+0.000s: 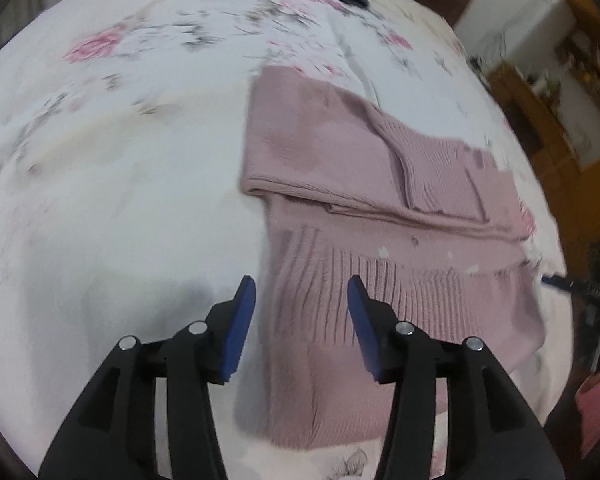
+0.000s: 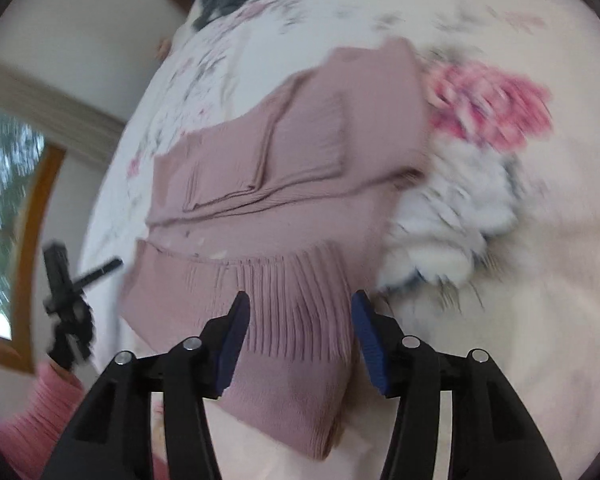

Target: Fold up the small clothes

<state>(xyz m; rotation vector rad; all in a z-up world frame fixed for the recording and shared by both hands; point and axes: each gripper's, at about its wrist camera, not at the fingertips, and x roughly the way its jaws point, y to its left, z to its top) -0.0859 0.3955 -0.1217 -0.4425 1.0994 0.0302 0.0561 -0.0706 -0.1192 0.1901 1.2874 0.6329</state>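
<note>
A: Where is the garment?
B: The dusty-pink ribbed knit sweater (image 1: 380, 208) lies partly folded at frame centre on the floral bedsheet (image 1: 120, 140).
A: And your tongs?
B: My left tongs (image 1: 301, 284) and right tongs (image 2: 300, 300) gape, blue pads (image 1: 240, 320) empty, above its ribbed hem.

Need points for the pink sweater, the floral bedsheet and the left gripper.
pink sweater (image 1: 340, 148): left wrist view, on the folded upper layer.
floral bedsheet (image 1: 120, 168): left wrist view, on a bare white patch left of the sweater.
left gripper (image 1: 302, 292): left wrist view, midway between the blue fingertips, open.
</note>
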